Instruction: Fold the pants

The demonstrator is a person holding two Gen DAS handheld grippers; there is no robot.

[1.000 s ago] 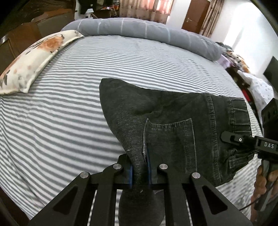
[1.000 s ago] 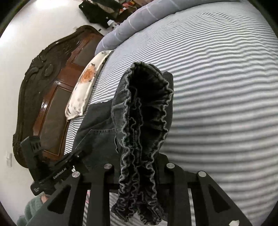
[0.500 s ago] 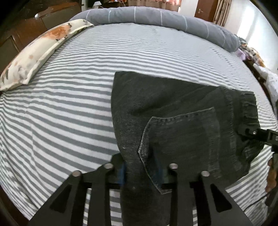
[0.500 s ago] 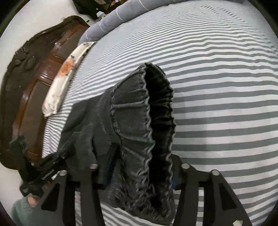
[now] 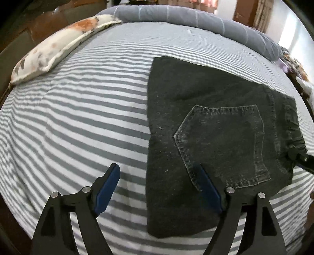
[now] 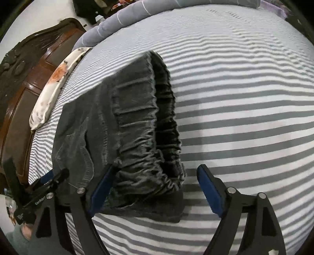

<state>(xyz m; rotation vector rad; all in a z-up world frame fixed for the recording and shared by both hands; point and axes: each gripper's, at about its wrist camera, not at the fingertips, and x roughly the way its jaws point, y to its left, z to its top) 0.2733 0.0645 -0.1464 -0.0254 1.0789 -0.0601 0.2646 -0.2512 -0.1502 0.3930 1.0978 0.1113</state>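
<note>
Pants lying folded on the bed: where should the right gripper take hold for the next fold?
Probably the gathered waistband of the pants, from its open end. It is the thickest, raised edge and lies right between the open fingers of the right gripper, while the rest lies flat on the striped sheet.

Bedroom, striped bed (image 5: 82, 117), pillow (image 5: 58, 47), wooden headboard (image 6: 21, 82)

bed (image 5: 78, 127) — grey-white striped sheet | folded dark pants (image 5: 215, 127) flat at 3 o'clock | floral pillow (image 5: 58, 43) at 10 | grey bolster (image 5: 186, 15) at 12 — far edge
</note>
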